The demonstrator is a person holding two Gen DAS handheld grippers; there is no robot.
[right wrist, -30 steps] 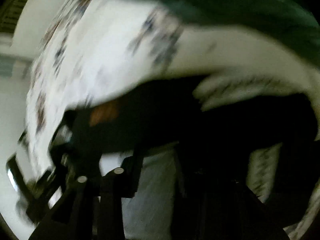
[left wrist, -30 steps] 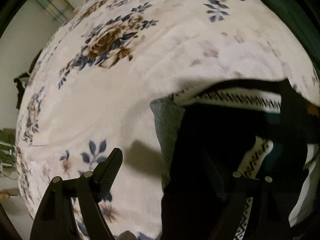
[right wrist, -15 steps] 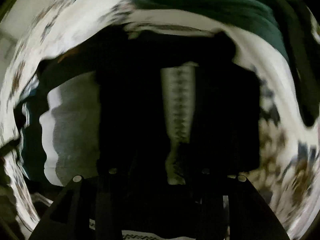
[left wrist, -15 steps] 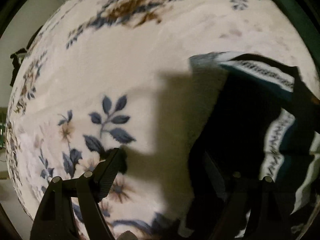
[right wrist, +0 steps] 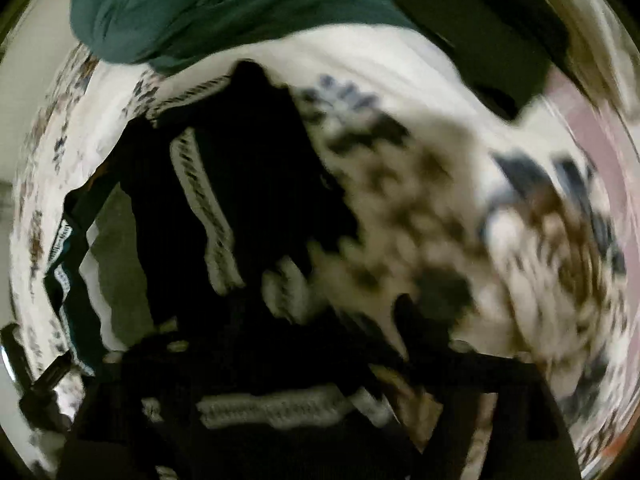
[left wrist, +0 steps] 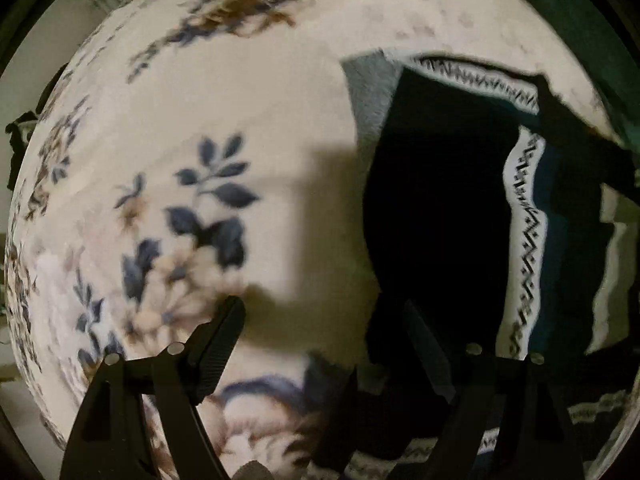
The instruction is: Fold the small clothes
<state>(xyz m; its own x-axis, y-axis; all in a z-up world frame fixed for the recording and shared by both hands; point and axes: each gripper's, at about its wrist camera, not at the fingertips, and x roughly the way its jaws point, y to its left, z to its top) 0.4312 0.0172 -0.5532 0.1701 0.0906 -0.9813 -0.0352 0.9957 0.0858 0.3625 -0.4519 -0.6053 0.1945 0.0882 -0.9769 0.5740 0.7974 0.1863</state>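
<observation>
The left tongs (left wrist: 320,344) point down over a floral blanket (left wrist: 240,128). Their jaws stand wide apart with nothing between them: the left finger hangs over bare blanket beside a blue leaf print, and the right finger is seen against the dark garment (left wrist: 440,200), though whether it touches the cloth cannot be told. The garment is black with white bands carrying a zigzag pattern, and a grey panel shows along its left side. It lies bunched and partly folded on the blanket, at the right of the left wrist view.

In the right wrist view, heavily blurred, the same garment (right wrist: 248,184) lies at the left and lower part of the picture, with its patterned bands running across it. The right tongs (right wrist: 304,372) have just been opening; their jaws now stand wide, dark against dark cloth, and no fabric is seen pinched between them. A green cloth (right wrist: 224,12) lies heaped on the blanket (right wrist: 440,208) toward its far edge, beyond the garment.
</observation>
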